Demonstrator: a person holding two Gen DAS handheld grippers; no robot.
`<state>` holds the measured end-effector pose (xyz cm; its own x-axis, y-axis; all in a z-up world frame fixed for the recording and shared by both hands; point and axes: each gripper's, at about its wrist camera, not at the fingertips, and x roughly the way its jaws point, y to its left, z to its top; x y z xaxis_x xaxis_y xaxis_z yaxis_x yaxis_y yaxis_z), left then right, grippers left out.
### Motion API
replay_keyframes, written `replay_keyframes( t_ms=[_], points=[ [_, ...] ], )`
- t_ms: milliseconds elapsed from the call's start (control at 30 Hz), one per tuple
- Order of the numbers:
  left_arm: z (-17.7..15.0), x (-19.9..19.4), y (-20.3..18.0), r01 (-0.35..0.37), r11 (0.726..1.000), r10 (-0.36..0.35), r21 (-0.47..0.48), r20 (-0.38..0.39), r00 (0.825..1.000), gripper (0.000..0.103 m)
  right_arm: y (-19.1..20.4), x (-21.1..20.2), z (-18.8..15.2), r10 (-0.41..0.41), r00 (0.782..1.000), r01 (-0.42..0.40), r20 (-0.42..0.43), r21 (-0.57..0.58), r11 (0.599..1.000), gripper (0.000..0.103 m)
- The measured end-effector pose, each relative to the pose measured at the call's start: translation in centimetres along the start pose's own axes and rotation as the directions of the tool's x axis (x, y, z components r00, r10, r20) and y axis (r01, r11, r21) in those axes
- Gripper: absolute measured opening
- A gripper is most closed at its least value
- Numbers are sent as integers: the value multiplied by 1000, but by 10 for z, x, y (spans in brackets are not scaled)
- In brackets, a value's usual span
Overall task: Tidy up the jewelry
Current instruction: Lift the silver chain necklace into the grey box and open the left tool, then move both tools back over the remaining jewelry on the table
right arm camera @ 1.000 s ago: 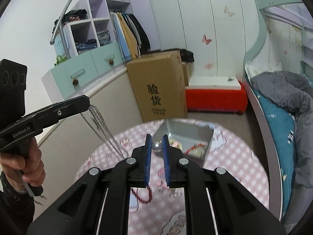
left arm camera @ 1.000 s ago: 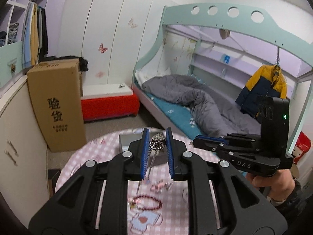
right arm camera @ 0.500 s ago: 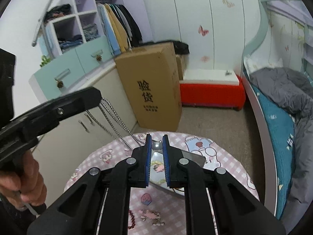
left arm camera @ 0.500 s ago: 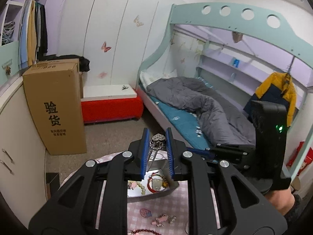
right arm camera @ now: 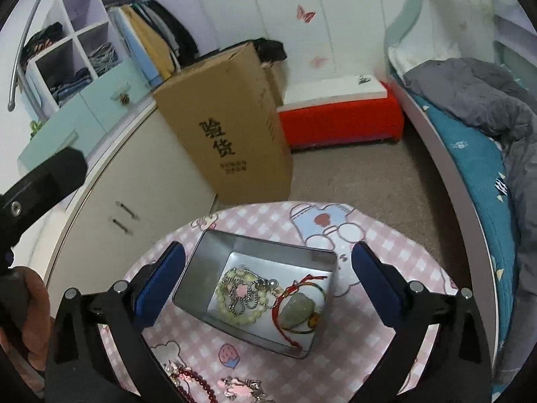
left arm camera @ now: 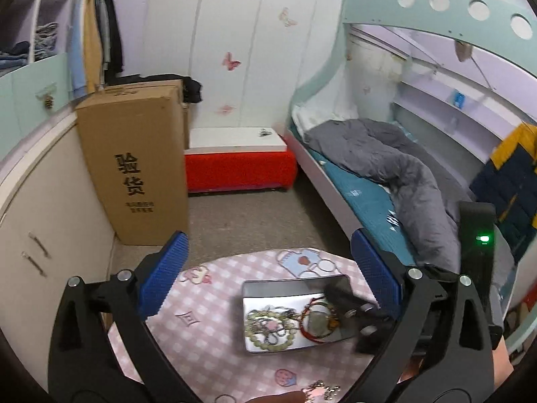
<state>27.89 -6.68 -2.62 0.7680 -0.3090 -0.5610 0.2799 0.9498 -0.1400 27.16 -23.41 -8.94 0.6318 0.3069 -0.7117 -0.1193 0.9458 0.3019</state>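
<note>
A silver tin box (right arm camera: 201, 258) stands on the round pink checked table (right arm camera: 369, 346). In it lie a pale green bead bracelet (right arm camera: 231, 302), a silver chain necklace (right arm camera: 255, 294) and a red cord with a green stone (right arm camera: 297, 307). The box also shows in the left wrist view (left arm camera: 268, 290). My left gripper (left arm camera: 268, 277) is open and empty above the box. My right gripper (right arm camera: 268, 277) is open and empty above it too. A dark red bead bracelet (right arm camera: 196, 383) and a pink charm piece (right arm camera: 240, 386) lie on the table near me.
A tall cardboard box (right arm camera: 228, 127) stands on the floor behind the table, beside a cream cabinet (right arm camera: 134, 198). A red bench (right arm camera: 342, 117) and a bed with a grey quilt (right arm camera: 476, 94) are beyond. The table edge is close behind the tin.
Both grippers were shut, the left on the silver chain necklace, the right on a small piece. Both have opened over the tin and the necklace now lies inside it.
</note>
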Motion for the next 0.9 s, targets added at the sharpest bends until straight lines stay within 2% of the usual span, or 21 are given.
replay_keyframes(
  t_ms=[100, 533, 900],
  points=[
    [-3, -11, 8, -31, 999, 31, -10, 31, 999, 95, -2, -6, 1, -31, 999, 31, 16, 10, 999, 95],
    [-25, -74, 19, -82, 997, 82, 1, 132, 988, 95, 12, -47, -6, -41, 994, 43, 104, -24, 999, 95],
    [-53, -108, 28, -124, 992, 123, 0, 150, 981, 95, 19, -102, -29, -38, 976, 46, 216, -31, 998, 95]
  ],
)
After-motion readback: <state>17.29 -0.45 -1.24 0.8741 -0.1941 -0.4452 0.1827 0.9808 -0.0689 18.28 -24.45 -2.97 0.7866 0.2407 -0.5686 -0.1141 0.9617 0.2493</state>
